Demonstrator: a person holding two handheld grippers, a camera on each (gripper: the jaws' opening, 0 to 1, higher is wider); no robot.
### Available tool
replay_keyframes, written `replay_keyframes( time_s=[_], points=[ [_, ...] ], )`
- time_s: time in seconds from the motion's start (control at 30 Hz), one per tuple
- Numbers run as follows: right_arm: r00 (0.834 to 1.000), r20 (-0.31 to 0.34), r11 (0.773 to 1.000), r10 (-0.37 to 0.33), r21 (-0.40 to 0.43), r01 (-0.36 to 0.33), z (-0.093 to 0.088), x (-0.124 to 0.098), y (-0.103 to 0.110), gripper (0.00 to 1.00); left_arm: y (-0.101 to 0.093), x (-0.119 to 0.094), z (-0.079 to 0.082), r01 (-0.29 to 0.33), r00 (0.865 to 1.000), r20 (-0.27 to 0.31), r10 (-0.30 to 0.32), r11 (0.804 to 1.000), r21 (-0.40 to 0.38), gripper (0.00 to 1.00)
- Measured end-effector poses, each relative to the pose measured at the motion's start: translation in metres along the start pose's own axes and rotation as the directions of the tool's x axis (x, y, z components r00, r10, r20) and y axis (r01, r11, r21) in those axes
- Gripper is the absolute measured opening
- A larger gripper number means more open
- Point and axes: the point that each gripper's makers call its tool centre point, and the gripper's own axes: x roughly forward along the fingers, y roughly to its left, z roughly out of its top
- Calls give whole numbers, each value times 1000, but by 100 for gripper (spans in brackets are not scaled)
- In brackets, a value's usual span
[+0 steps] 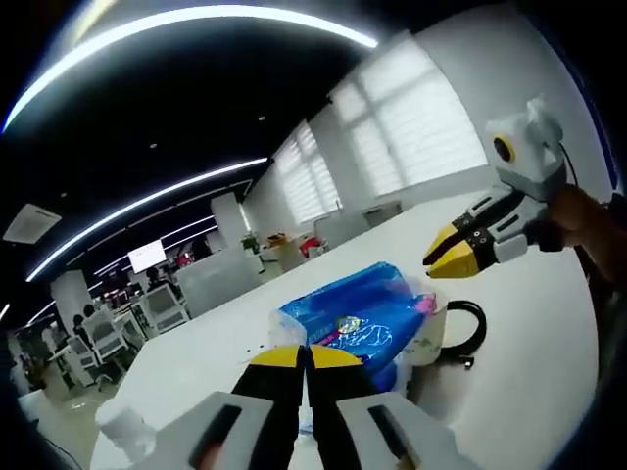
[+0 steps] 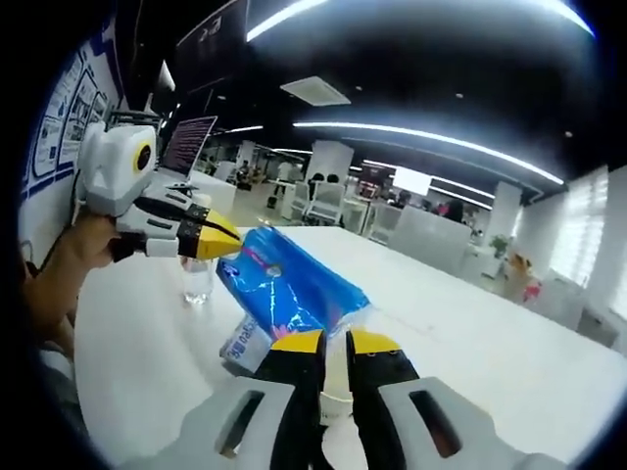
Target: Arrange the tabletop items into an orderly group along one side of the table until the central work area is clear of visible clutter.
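A glossy, crinkled blue plastic pack (image 1: 355, 318) lies on the smooth matt white tabletop (image 1: 529, 323), a clear plastic cup (image 2: 197, 279) at its nine o'clock.

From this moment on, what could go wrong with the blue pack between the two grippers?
The blue pack lies tilted, propped on other items, so a nudge could slide it off. The left gripper and the right gripper both point at it from opposite sides with jaws nearly closed; they could collide. A clear cup stands close to the pack and might tip.

dim room, glaring ceiling strips (image 1: 196, 20)
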Motion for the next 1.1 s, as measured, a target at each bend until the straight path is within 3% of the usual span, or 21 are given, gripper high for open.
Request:
replay_keyframes(
  time_s=[0.4,0.63,0.9,1.1],
  points=[
    [1000,-14,1000,4,29,-3,-6,2,1,7,2,2,-2,2,1000,-2,-2,1000,-1,0],
    [1000,-12,999,7,52,-6,-8,4,4,8,-14,-6,-2,2,1000,2,-2,1000,1,0],
    [1000,-24,995,12,96,-9,-15,13,-1,10,-6,0,-1,5,1000,1,-5,1000,2,0],
    [1000,-15,990,21,139,-19,-16,16,-1,5,-4,3,-2,10,1000,2,-10,1000,-1,0]
  ],
)
